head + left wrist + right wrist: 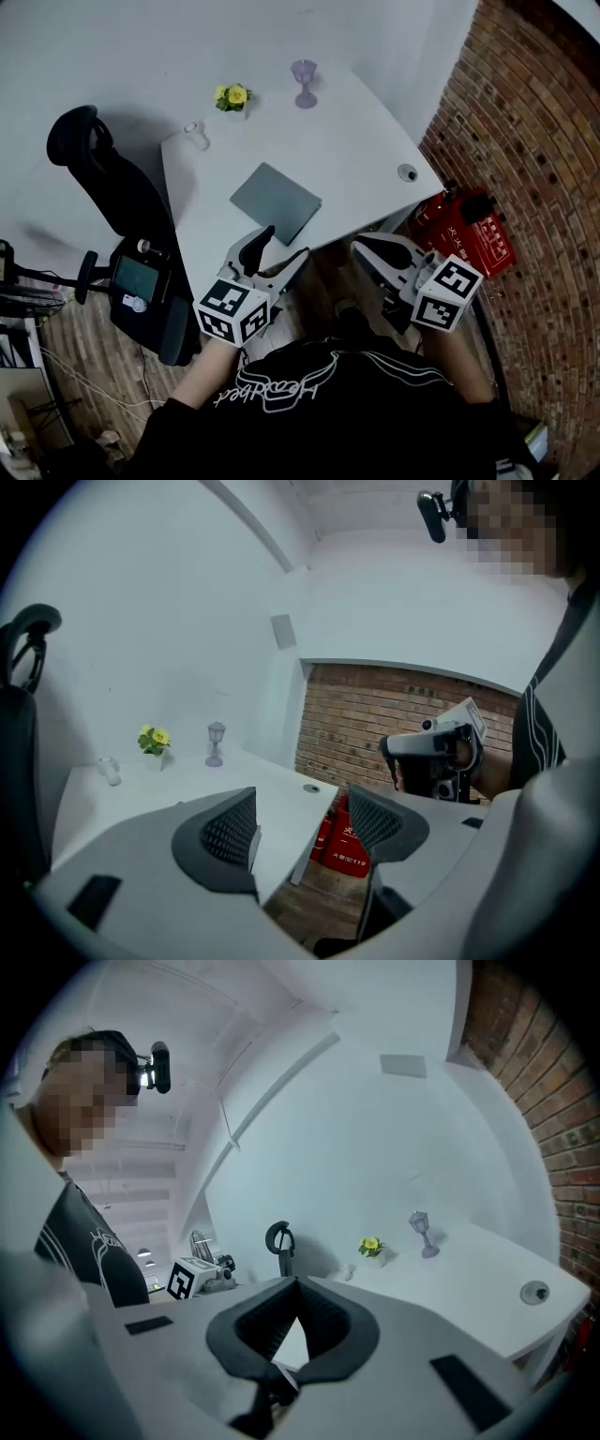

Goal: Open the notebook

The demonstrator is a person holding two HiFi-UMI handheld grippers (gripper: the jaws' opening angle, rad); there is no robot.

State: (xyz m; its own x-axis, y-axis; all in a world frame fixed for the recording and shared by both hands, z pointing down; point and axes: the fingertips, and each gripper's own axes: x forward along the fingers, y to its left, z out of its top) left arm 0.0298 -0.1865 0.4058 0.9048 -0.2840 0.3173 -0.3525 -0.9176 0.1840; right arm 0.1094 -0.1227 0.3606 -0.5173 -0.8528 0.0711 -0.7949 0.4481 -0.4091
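This looks like a small office or studio room. A white bench (366,141) with a cable grommet (407,172) stands in the corner between plain white walls and a brick wall (534,141). A black swivel office chair (112,202) stands beside it on a wood-plank floor (84,342). A grey notebook (276,202) and a small pot of yellow flowers (233,97) sit on the bench. A red fire-extinguisher box (473,230) stands by the bricks.
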